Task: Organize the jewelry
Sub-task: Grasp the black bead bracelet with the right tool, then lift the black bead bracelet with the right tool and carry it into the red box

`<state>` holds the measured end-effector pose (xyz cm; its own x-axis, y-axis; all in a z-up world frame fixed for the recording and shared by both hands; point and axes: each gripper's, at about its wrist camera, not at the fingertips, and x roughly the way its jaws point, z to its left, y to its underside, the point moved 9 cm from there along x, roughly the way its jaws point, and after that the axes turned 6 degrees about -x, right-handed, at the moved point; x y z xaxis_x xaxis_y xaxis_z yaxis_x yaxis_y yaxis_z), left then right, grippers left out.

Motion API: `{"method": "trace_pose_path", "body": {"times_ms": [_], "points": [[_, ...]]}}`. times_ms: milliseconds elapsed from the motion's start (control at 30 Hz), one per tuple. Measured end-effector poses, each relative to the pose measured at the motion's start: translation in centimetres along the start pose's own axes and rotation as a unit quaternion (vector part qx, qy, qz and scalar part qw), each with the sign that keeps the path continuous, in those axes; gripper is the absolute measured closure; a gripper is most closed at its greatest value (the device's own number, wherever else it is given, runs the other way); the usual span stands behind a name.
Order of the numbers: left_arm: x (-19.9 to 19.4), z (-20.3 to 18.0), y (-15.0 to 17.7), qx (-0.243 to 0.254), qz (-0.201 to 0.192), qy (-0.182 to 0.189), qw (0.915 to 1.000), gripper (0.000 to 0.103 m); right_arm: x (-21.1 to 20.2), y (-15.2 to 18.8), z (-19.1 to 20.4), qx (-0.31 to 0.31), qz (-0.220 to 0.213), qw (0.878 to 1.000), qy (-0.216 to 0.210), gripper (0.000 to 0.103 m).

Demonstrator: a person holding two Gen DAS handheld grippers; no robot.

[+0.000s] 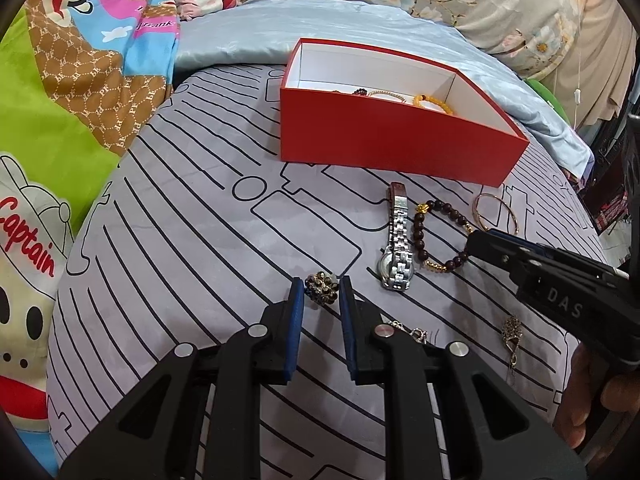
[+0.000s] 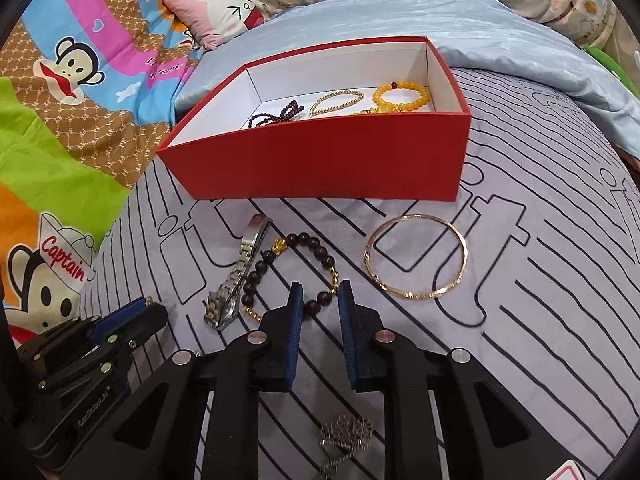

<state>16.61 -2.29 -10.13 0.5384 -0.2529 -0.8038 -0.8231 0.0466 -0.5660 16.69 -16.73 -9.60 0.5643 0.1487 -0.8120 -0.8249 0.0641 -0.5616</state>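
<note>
The bed (image 2: 540, 264) holds my red box (image 2: 320, 160) near its far edge, with some bracelets already inside. In front of the box lie a gold ring bracelet (image 2: 416, 258), a watch (image 1: 398, 240) and a dark bead bracelet (image 2: 296, 272). The watch's long side points toward the box. My right fingers (image 2: 319, 304) are apart around the beads. My left fingers (image 1: 321, 300) are apart around a sparkly brooch (image 1: 321, 289). I think I should close slowly and lift straight up.

Open red box (image 2: 320, 168) beyond scattered jewelry
</note>
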Motion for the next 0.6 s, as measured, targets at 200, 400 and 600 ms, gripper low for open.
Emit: {"method": "trace_pose_path", "body": {"times_ms": [200,400,600], "points": [[0.3,0.4,-0.3,-0.005,0.001,0.000,1.0000,0.086,1.3,-0.7,-0.3,-0.003,0.002,1.000,0.008,0.086],[0.5,0.6,-0.6,-0.008,0.003,0.001,1.0000,0.086,1.6,-1.0,-0.2,-0.019,0.000,1.000,0.021,0.100],[0.1,0.6,-0.8,-0.008,-0.001,0.002,1.0000,0.086,0.0,-1.5,-0.1,-0.019,-0.016,1.000,0.016,0.100]]}}
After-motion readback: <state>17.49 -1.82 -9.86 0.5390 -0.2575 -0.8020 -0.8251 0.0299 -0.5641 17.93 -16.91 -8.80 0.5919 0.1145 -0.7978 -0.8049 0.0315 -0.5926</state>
